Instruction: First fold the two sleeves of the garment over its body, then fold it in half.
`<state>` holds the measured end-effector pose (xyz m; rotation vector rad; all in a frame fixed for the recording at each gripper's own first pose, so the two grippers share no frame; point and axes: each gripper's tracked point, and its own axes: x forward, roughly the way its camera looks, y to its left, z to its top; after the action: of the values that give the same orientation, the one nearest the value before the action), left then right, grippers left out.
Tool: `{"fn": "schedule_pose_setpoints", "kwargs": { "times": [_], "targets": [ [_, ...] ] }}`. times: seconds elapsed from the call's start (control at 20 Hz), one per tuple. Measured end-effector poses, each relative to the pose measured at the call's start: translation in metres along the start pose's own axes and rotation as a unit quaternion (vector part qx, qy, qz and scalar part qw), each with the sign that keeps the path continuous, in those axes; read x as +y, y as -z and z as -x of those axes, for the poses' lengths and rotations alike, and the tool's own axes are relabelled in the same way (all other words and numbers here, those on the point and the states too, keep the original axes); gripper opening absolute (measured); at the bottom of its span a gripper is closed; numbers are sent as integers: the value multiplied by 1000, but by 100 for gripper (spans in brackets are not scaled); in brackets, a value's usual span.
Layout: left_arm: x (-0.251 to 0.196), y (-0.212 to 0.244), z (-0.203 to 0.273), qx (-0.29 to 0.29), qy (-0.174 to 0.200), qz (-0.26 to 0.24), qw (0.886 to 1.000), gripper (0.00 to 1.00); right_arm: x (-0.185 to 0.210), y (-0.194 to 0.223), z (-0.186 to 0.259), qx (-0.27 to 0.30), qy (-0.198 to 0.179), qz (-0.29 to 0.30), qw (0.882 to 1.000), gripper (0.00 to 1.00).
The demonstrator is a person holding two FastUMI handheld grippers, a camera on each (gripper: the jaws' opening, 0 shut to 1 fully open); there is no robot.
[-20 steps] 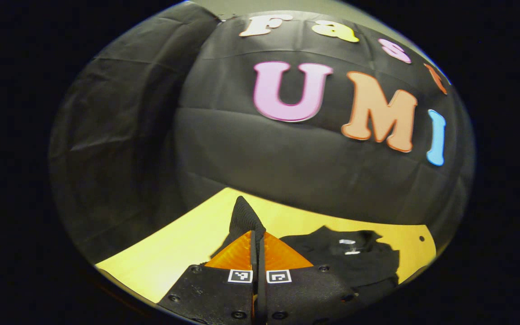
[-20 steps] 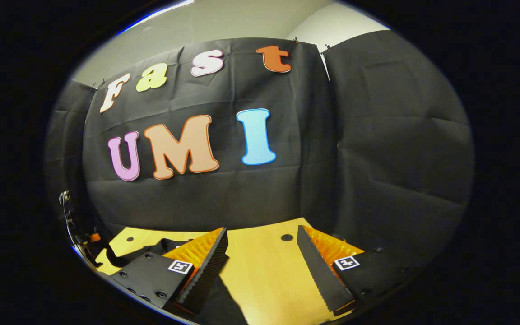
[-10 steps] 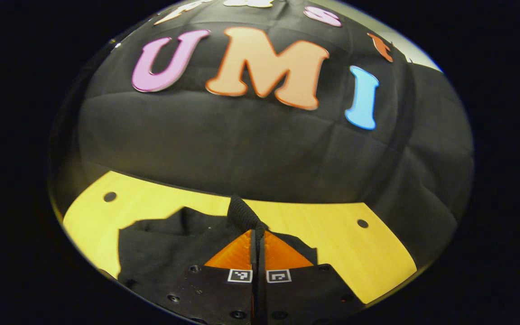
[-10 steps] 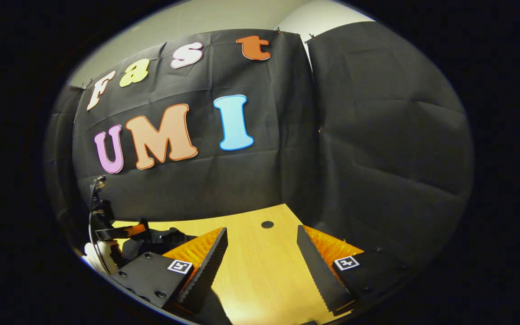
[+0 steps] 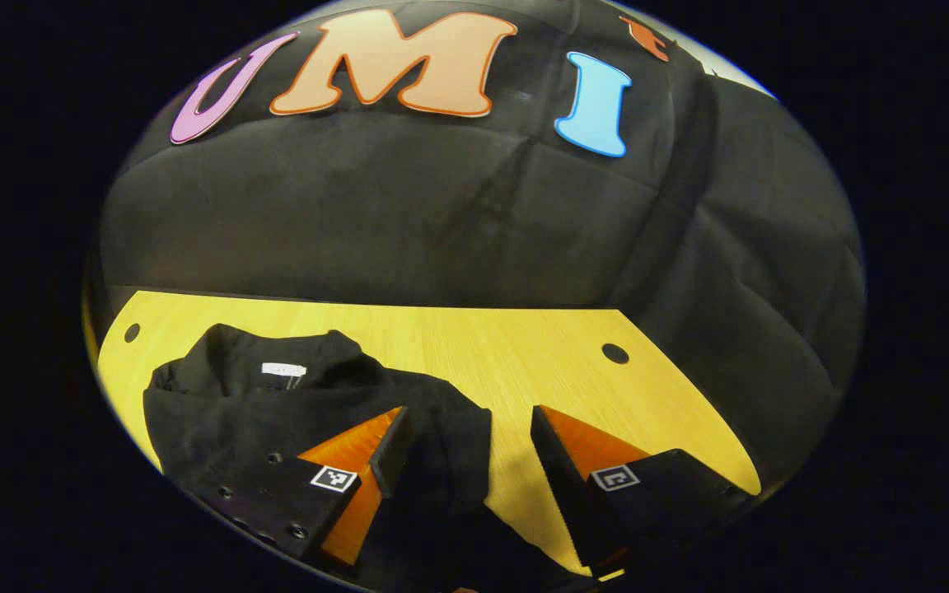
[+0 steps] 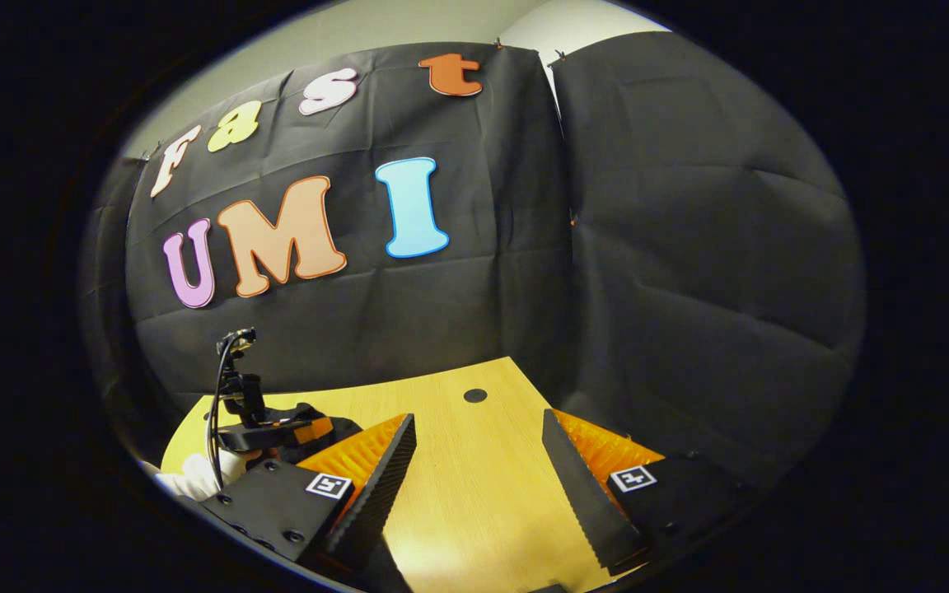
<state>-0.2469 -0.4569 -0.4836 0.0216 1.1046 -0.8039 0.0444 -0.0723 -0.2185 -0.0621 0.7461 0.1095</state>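
The black garment [image 5: 277,412] lies on the yellow wooden table [image 5: 474,346], left of centre in the left gripper view, its collar and white label [image 5: 283,369] at the far side. A folded sleeve [image 5: 450,432] rests along the garment's right side, between my fingers. My left gripper [image 5: 468,449] hangs open just above it, its left finger [image 5: 388,449] over the cloth. In the right gripper view, my right gripper [image 6: 479,486] stands open over bare table. The left gripper [image 6: 273,424], held by a white-gloved hand [image 6: 194,473], shows at the left over a dark bit of garment [image 6: 349,427].
The table has round holes near its far corners [image 5: 614,353] [image 5: 132,332] [image 6: 474,395]. Black cloth walls close off the back and the right side. Bare tabletop [image 6: 474,461] stretches to the right of the garment.
My left gripper, which was shut on the sleeve cloth, swung right across the garment, opened and let the sleeve go onto the body. The right gripper stays open and has barely shifted.
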Motion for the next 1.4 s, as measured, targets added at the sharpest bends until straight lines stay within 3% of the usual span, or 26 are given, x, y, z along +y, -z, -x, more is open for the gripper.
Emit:
{"fn": "schedule_pose_setpoints", "kwargs": {
  "times": [0.15, 0.3, 0.5, 0.65, 0.95, 1.25, 1.4],
  "targets": [
    [-7, -14, 18, -29, 16, 8, 999, 85, 6, 11, -2, 4, -18, -12, 1000, 98],
    [16, -38, 59, -68, 2, 15, 998, 86, 29, 29, -3, 15, -48, -9, 999, 98],
    [72, -73, 136, -144, -52, 5, 988, 92, 72, 43, 4, 18, -104, 5, 994, 98],
    [116, -84, 207, -200, -101, -12, 975, 88, 102, 62, 13, 29, -145, 19, 989, 98],
    [185, 7, 311, -162, -181, -29, 970, 92, 137, 134, 39, 70, -177, 43, 981, 98],
    [204, 142, 387, -79, -209, 2, 975, 92, 138, 245, 69, 139, -156, 70, 976, 98],
    [198, 198, 401, -41, -208, 0, 977, 92, 124, 294, 68, 174, -130, 86, 972, 98]
  ]
}}
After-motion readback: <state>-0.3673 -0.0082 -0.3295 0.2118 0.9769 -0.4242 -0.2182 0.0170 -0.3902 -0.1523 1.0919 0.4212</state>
